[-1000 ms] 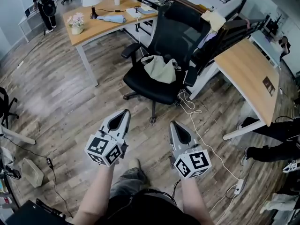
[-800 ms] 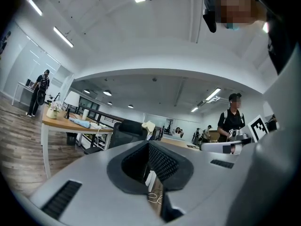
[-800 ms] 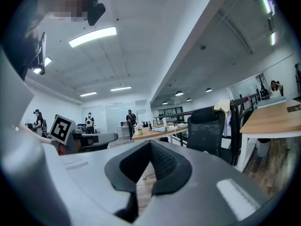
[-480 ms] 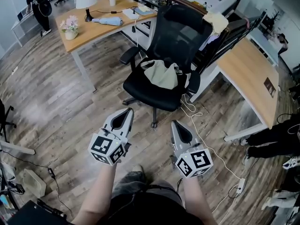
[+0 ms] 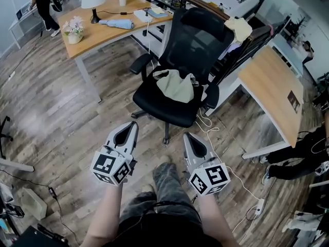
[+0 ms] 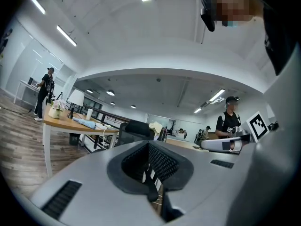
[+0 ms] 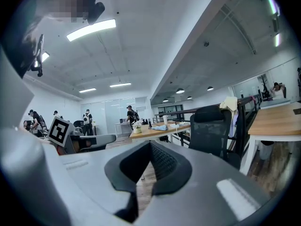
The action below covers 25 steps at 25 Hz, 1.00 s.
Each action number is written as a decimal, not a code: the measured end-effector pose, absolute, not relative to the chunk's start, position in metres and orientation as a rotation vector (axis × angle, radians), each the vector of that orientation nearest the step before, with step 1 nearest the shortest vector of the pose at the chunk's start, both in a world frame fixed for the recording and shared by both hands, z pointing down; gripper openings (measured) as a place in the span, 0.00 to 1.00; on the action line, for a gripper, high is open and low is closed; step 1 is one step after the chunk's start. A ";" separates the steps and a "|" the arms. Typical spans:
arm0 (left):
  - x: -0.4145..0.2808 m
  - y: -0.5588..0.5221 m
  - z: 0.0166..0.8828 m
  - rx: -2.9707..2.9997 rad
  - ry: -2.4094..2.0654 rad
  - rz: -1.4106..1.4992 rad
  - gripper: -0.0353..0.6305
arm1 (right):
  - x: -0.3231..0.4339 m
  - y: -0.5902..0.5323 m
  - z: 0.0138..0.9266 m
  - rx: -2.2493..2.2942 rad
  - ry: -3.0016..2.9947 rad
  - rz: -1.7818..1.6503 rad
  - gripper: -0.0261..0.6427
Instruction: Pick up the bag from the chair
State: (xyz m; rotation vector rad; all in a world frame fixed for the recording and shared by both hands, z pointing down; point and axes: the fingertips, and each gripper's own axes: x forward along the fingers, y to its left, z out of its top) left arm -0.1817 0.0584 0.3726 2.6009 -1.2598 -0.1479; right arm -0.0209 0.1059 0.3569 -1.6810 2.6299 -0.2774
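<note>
Left tongs (image 5: 132,126): jaws together, empty, over plank floor (image 5: 67,112).
Right tongs (image 5: 188,137): jaws together, empty.
Open room: bare floor between tongs and office chair (image 5: 172,111).
Bag (image 5: 176,85): beige, soft, slumped on the black seat (image 5: 150,95) by the backrest (image 5: 198,40).
Edges: wooden counters (image 5: 105,27) flank the chair.

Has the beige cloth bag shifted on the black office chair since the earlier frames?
No. The beige cloth bag still lies at the rear of the seat of the black office chair, against its mesh backrest, as before.
</note>
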 end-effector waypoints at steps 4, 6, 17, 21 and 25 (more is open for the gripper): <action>-0.195 0.040 0.377 2.572 -1.304 -0.143 0.05 | -0.030 0.081 0.362 -1.638 2.647 -0.288 0.05; -0.199 0.028 0.380 2.565 -1.320 -0.135 0.05 | -0.034 0.065 0.366 -1.614 2.650 -0.298 0.05; -0.156 -0.075 0.404 2.539 -1.265 -0.117 0.05 | 0.001 -0.044 0.386 -1.622 2.650 -0.330 0.05; -0.120 -0.118 0.412 2.540 -1.211 -0.101 0.05 | 0.031 -0.078 0.395 -1.666 2.630 -0.367 0.05; -0.084 -0.156 0.419 2.566 -1.145 -0.071 0.05 | 0.060 -0.111 0.404 -1.709 2.610 -0.386 0.05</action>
